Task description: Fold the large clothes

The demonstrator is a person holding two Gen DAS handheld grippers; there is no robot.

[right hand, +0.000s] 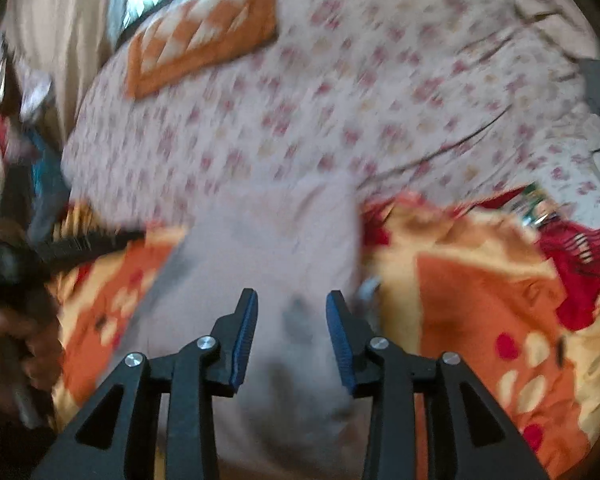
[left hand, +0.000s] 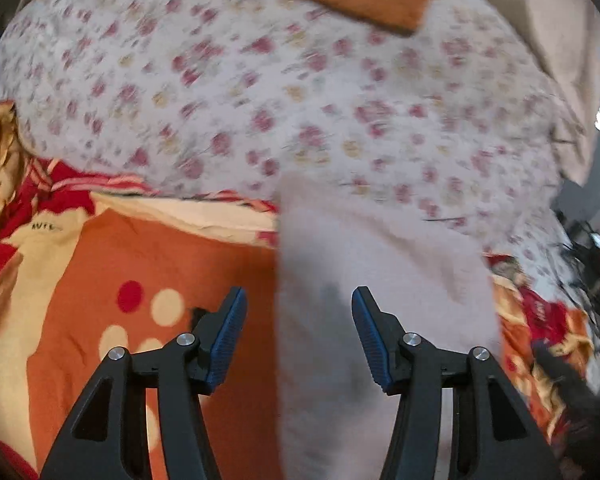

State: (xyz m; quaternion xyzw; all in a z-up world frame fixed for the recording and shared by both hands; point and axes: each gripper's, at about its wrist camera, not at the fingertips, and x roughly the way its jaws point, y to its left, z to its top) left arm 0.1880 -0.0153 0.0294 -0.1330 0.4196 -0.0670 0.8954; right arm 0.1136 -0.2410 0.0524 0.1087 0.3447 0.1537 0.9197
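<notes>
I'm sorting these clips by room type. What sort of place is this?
Most likely a bedroom: a bed with a floral sheet, an orange patterned blanket, an orange pillow, and a curtain beside a window.

Black hand-held gripper [left hand: 299, 336] linkages, silver pivot screws, ribbed blue pads [left hand: 229, 340] (both alike)

The garment [left hand: 380, 280] is pale pink-white, soft and plain, folded into a long rectangular strip with straight side edges. It lies flat on an orange, red and cream patterned blanket [left hand: 160, 264], its far end reaching the floral bedsheet [left hand: 260, 100]. The right wrist view shows the garment [right hand: 276, 240] blurred, with a grey shadow on its near part.
</notes>
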